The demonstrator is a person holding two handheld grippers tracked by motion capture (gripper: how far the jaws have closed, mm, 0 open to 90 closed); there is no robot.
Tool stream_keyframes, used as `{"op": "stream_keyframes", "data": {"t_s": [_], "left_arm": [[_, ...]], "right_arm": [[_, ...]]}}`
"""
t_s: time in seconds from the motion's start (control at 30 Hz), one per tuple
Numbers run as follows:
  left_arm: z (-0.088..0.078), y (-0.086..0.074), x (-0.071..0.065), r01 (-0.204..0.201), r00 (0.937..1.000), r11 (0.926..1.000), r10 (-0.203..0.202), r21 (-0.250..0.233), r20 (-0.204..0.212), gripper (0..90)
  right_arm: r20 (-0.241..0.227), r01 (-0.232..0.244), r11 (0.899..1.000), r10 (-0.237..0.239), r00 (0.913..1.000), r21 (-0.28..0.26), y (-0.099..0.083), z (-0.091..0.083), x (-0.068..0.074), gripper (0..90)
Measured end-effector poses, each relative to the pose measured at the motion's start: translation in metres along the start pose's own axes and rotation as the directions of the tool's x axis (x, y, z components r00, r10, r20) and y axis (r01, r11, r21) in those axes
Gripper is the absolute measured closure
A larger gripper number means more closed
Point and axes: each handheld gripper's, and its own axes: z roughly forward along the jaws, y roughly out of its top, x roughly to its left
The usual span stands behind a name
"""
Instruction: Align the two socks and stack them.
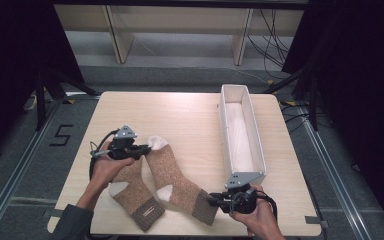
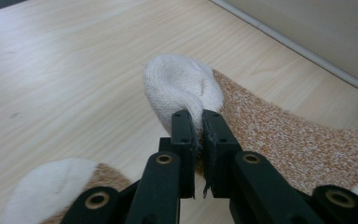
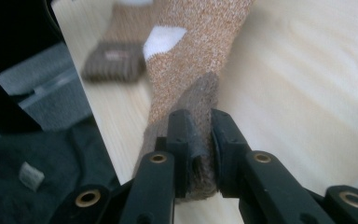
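Two brown speckled socks with white toes and heels and dark brown cuffs lie side by side on the wooden table (image 1: 190, 115). The right-hand sock (image 1: 175, 175) is held at both ends. My left gripper (image 1: 147, 149) is shut on its white toe (image 2: 177, 84), which bunches up between the jaws of the left gripper (image 2: 200, 123). My right gripper (image 1: 212, 200) is shut on its dark cuff (image 3: 200, 98), pinched between the jaws of the right gripper (image 3: 200, 123). The second sock (image 1: 135, 192) lies flat to the left, untouched, its cuff (image 3: 114, 65) near the table's front edge.
A long white open bin (image 1: 257, 145) stands on the right side of the table, running front to back, close to my right hand. Bare wood stretches across the far half. The table's front edge is just behind the right gripper.
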Motion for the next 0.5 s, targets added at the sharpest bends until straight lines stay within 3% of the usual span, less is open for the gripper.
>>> {"op": "stream_keyframes", "data": {"t_s": [0.17, 0.33, 0.5], "left_arm": [[-0.020, 0.003, 0.020, 0.016, 0.9994, 0.9998, -0.016, 0.015, -0.030, 83.4], [-0.034, -0.006, 0.040, 0.043, 0.9973, 0.9984, -0.040, 0.038, -0.061, 83.3], [-0.044, -0.017, 0.061, 0.078, 0.9934, 0.9953, -0.073, 0.057, -0.089, 83.4]], "right_arm": [[-0.042, 0.047, 0.999, -0.047, 0.9980, -0.010, 0.022, 0.017, 0.009, 79.3], [-0.134, 0.066, 0.998, -0.067, 0.9887, -0.012, 0.046, 0.044, 0.022, 79.3], [-0.164, 0.071, 0.997, -0.068, 0.9841, 0.014, 0.060, 0.070, 0.033, 79.2]]}}
